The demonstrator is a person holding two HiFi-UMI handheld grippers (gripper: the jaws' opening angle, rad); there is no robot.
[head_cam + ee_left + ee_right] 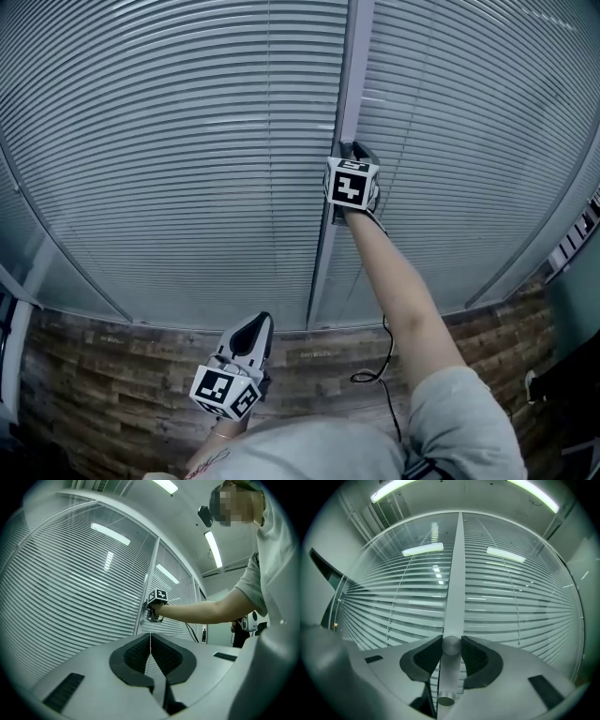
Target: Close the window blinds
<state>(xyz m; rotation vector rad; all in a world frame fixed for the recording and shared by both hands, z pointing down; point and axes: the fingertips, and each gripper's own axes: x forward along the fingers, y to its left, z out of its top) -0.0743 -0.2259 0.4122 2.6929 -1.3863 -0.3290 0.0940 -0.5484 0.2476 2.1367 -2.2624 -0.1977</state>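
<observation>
A: What have I got on the right side?

B: On my feed your right gripper (354, 150) is up at the centre of the head view, arm stretched out. Its tip is against the grey post (342, 84) that splits the window in two.

A: My right gripper view agrees. Both pads sit tight on a round metal knob (451, 645) standing out from that post, one pad on each side. I read the jaws as clamped on the knob. A second knob (446, 699) sits lower on the same post, at the bottom edge of that frame, clear of the pads.

B: And the blinds (169, 159)?

A: They fill the upper part of the head view, left and right of the post, all horizontal slats. How far the slats are tilted I can't judge.

B: The left gripper (255, 328)?

A: Low at the bottom centre of the head view, over the wood-pattern floor (112, 375), well apart from the window. Its own view shows the jaws pressed together with nothing between them.

B: I see a black cable (382, 361) hanging beside your right arm.
</observation>
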